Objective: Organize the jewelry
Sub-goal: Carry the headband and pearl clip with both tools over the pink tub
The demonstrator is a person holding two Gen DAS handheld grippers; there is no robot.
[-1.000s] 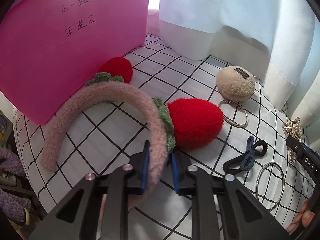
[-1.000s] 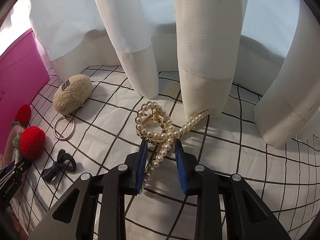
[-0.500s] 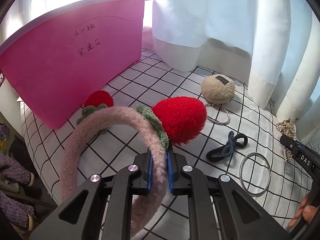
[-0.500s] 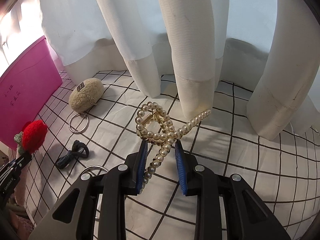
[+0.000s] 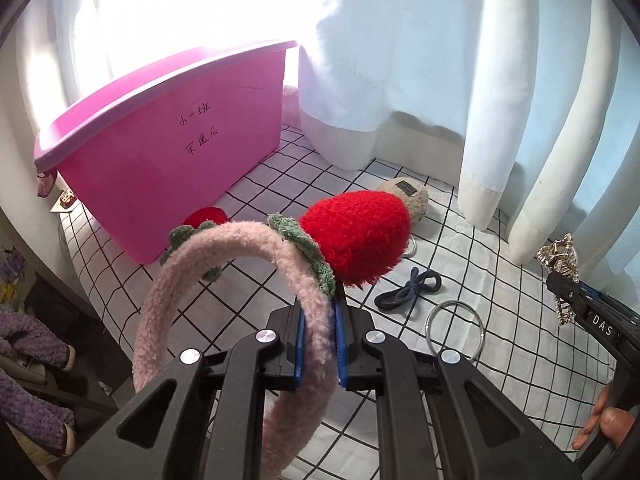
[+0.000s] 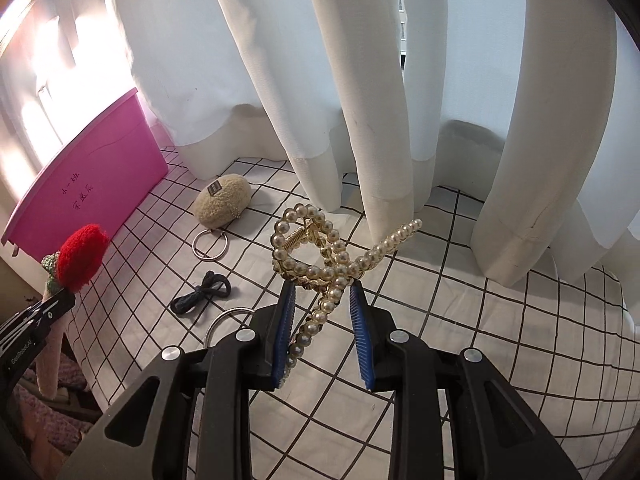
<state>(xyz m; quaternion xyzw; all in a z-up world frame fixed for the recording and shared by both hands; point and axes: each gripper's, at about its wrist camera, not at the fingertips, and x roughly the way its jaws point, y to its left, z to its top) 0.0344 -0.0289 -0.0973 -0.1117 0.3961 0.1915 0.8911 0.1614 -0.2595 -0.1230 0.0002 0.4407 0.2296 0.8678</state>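
Observation:
My left gripper [image 5: 319, 312] is shut on a fuzzy pink headband [image 5: 224, 256] with red strawberry pom-poms [image 5: 358, 236] and holds it up above the checked cloth, in front of the pink bin [image 5: 168, 148]. My right gripper [image 6: 323, 300] is shut on a pearl hair clip [image 6: 316, 256] and holds it lifted above the cloth. The clip and right gripper also show at the right edge of the left wrist view [image 5: 560, 264]. The headband shows at the left of the right wrist view [image 6: 76, 260].
On the checked cloth [image 5: 500, 340] lie a beige fuzzy pouch [image 6: 223, 204] with a metal ring [image 6: 210, 244], a dark blue hair tie [image 6: 202, 296] and a silver bangle [image 5: 456, 330]. White curtains [image 6: 360, 100] hang at the back. Purple fuzzy items [image 5: 28, 360] lie at the left.
My left gripper closed on the headband and lifted it off the cloth. My right gripper rose with the pearl clip held in it.

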